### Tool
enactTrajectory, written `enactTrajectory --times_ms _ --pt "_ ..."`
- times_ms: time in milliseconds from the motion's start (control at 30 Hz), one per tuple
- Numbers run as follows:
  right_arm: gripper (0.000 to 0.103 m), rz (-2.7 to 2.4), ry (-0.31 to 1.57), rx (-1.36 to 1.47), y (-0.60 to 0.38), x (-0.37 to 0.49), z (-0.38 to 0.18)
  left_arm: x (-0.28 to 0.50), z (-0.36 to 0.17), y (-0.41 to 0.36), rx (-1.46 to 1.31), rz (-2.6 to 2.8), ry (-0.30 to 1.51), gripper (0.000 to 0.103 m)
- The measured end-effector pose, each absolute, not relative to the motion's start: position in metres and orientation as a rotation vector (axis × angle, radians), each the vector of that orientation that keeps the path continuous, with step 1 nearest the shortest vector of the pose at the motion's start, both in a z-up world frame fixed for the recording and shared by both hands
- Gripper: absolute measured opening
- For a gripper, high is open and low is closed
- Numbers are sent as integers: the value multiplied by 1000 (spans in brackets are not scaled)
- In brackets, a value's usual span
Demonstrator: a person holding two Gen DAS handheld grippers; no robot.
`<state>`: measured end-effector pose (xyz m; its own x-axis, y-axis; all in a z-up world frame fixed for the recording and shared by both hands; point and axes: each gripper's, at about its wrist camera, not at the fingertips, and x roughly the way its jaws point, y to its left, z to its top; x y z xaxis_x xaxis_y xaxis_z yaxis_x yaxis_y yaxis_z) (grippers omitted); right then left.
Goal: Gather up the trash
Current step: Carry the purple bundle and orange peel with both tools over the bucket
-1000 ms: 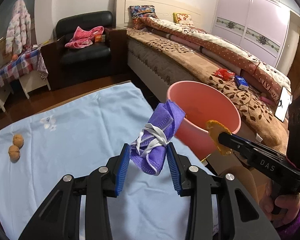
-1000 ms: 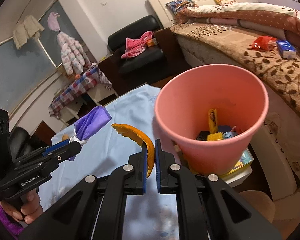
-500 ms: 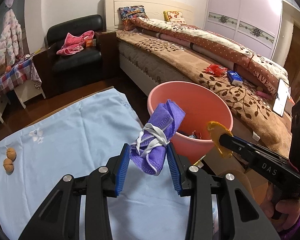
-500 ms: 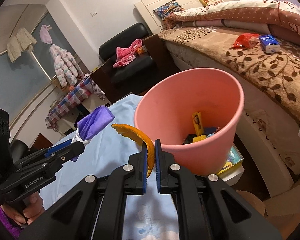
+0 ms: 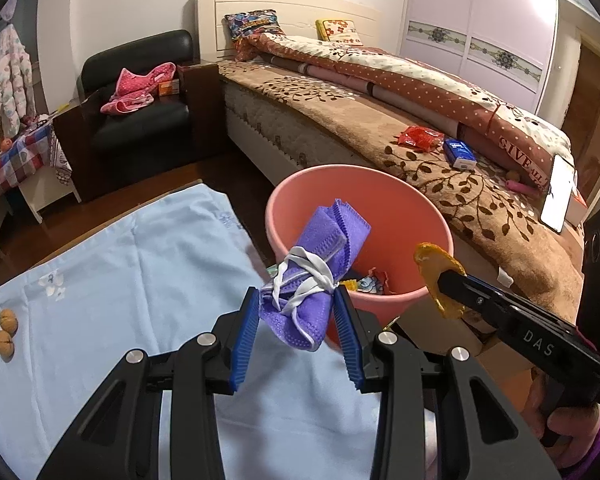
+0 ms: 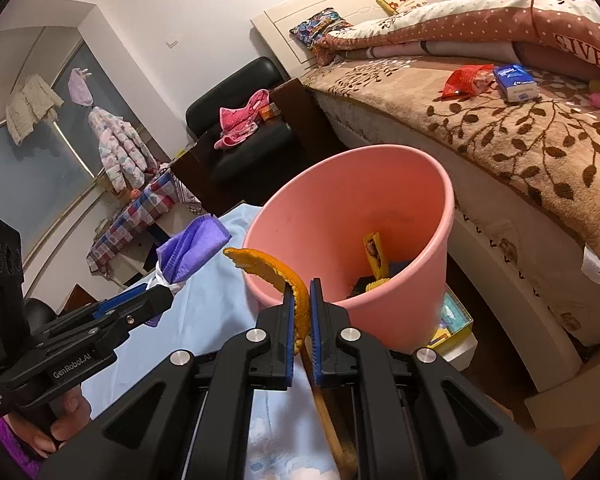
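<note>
The pink bin (image 6: pixel 352 216) stood off the table's (image 5: pixel 100 280) far right corner and already held several wrappers. The left gripper (image 5: pixel 298 322) had its jaws clamped on a rolled purple mask (image 5: pixel 316 264), poised at the bin's near rim. The right gripper (image 6: pixel 300 312) pinched an orange peel (image 6: pixel 276 272) just short of the rim. Both pieces awaited dropping; two walnuts (image 5: pixel 5 328) lay at the table's left edge.

Room was lit warm and pretty even from overhead, nothing harsh. Both my fisheye views bent hard at the edges, with black vignette in the corners. Focus stayed sharp, no real blur. Only glare was a blown-out white phone screen (image 5: pixel 557 194) on the bed (image 5: pixel 440 184).
</note>
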<state>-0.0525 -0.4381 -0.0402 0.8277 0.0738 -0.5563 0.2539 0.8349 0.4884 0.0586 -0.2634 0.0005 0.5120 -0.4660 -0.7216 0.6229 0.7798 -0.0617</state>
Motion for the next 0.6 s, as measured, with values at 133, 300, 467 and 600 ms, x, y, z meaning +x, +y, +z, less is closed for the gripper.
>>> enactTrajectory --times_ms 133,300,467,600 --pt "7 -114 590 593 -446 -53 -42 60 -1 -275 224 -673 795 37" --pt "7 -134 579 599 -455 -52 -42 62 -4 -291 236 -692 802 37" --pt "7 -149 574 606 -464 -46 -44 64 -9 -309 256 -708 805 37" --pt "7 -159 570 609 -470 -38 -45 67 -16 -324 272 -716 811 37"
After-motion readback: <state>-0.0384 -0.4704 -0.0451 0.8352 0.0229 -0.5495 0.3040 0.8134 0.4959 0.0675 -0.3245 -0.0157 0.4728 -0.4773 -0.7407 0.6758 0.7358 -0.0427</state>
